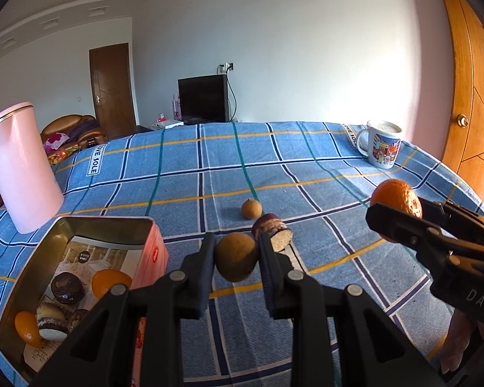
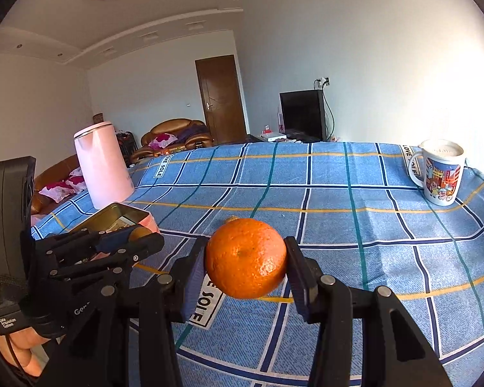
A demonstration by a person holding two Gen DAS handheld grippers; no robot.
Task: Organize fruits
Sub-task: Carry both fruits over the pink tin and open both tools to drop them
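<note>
My left gripper [image 1: 236,258] is shut on a round brown fruit [image 1: 235,261] and holds it above the blue plaid cloth, just right of the open pink tin [image 1: 80,225]. The tin holds orange pieces [image 1: 109,282] and chocolate cakes [image 1: 66,287]. A second brown fruit [image 1: 251,209] and a bitten chocolate cake [image 1: 272,227] lie on the cloth beyond. My right gripper [image 2: 246,259] is shut on an orange [image 2: 246,258], held above the cloth; the orange also shows at the right of the left wrist view [image 1: 395,196].
A pink kettle [image 1: 19,167] stands at the far left behind the tin. A printed mug [image 1: 382,143] stands at the far right corner. The cloth-covered table [image 1: 306,167] ends near a wooden door [image 1: 468,96] on the right.
</note>
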